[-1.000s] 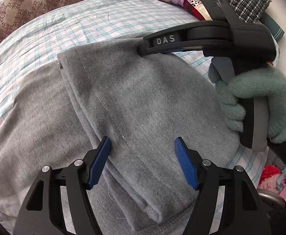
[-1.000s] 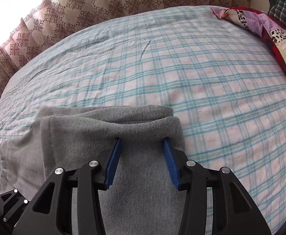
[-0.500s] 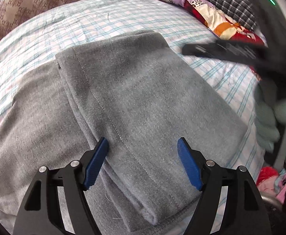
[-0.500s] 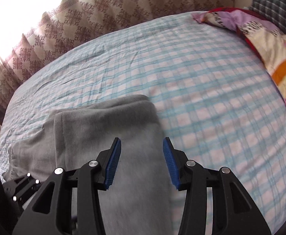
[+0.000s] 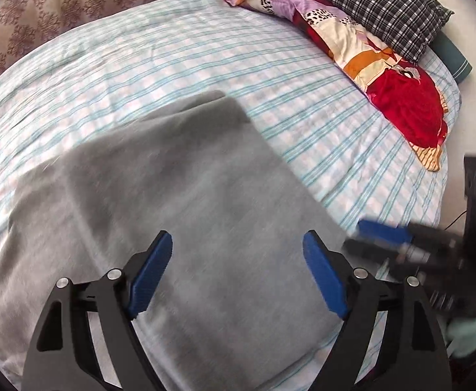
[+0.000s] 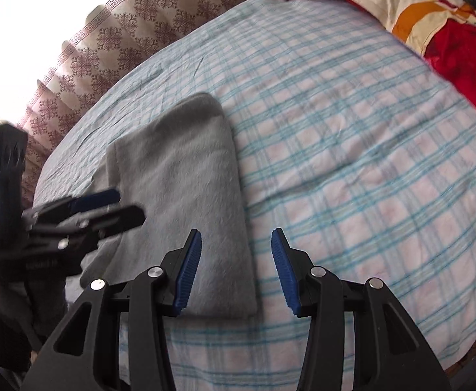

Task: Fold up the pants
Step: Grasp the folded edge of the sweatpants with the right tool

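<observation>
The folded gray pants (image 5: 185, 215) lie on the bed (image 5: 303, 104). The left tongs (image 5: 238, 280) are opening, holding nothing. The right tongs (image 6: 236, 272) are spread, holding nothing.

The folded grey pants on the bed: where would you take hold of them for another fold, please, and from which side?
Probably the near short end of the grey pants, approached from the bed's near edge: the layers there lie flat and stacked, unobstructed, with bare checked sheet alongside.

**Two wrist views, both tilted down at the bed**

My left camera looks steeply down past its fingers (image 5: 153, 277) onto the pants (image 5: 205, 228). My right camera faces likewise, beside them. Both share the pants, the checked sheet (image 6: 352, 163) and each other's gripper.
</observation>
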### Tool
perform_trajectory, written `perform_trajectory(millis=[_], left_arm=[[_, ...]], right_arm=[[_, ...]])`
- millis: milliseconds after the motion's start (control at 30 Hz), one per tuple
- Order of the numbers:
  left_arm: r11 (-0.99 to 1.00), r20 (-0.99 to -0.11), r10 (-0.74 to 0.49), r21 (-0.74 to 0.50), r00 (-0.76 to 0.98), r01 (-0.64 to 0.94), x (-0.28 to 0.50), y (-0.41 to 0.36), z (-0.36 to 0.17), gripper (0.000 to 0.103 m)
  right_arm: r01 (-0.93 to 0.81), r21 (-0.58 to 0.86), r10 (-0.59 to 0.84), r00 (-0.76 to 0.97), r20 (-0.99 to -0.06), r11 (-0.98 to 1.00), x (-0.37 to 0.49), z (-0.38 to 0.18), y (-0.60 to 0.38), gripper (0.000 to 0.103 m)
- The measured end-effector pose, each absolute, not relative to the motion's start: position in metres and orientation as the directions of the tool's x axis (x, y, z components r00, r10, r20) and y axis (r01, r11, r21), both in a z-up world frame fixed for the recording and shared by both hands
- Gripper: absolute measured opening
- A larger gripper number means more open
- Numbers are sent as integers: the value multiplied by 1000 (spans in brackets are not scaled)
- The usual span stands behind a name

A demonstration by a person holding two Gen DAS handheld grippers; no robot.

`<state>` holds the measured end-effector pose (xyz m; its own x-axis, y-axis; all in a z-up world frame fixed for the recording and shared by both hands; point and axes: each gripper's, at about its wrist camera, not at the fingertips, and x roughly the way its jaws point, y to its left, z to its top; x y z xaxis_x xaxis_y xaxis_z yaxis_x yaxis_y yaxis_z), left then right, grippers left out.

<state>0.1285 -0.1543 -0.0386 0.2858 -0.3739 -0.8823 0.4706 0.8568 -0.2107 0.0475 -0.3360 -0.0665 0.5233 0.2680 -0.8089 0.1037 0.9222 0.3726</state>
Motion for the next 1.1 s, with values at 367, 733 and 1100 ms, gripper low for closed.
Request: perform_trajectory(millis=[367, 733, 1100], left_arm=[[865, -908, -370, -259, 198, 429, 170, -198, -51, 84], [880, -937, -311, -221, 158, 421, 194, -231, -67, 85], [883, -944, -278, -178, 178, 435, 201, -250, -75, 87]], right_arm=[[115, 429, 324, 493, -808, 896, 49, -89, -331, 38], [79, 429, 330, 520, -788, 900, 47, -76, -325, 28], [127, 490, 374, 491, -787, 863, 51, -92, -334, 35]])
